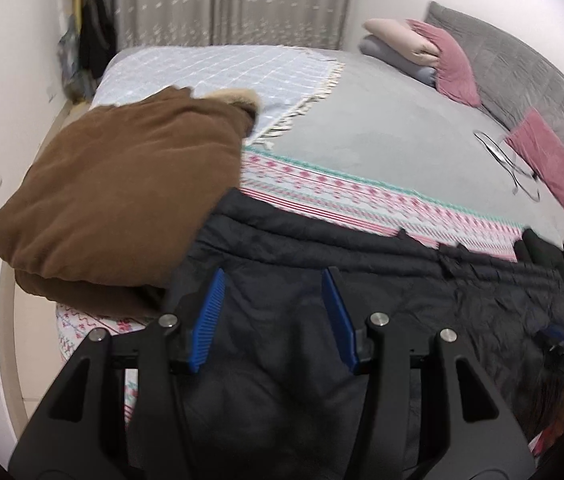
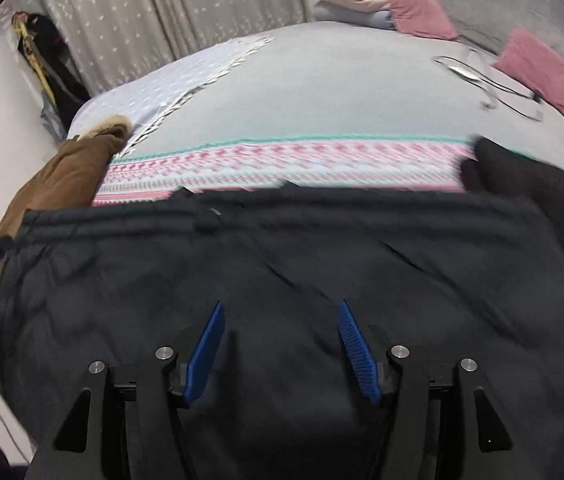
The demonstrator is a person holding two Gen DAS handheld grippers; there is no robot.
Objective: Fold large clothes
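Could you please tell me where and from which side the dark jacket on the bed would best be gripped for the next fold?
Probably at the gathered hem band along the far edge of the dark jacket, near a corner. That ridge is thicker than the flat quilted panel, so the pads can pinch it. Come from above, fingers pointing down; the open right gripper already hangs over the panel.

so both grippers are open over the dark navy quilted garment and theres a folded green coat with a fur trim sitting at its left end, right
Not quite: the folded coat with the fur trim is brown, not green, as the left wrist view shows. The rest holds: the left gripper and right gripper both stand open above the dark navy quilted garment, nothing between their blue pads, and the coat lies at its left end.
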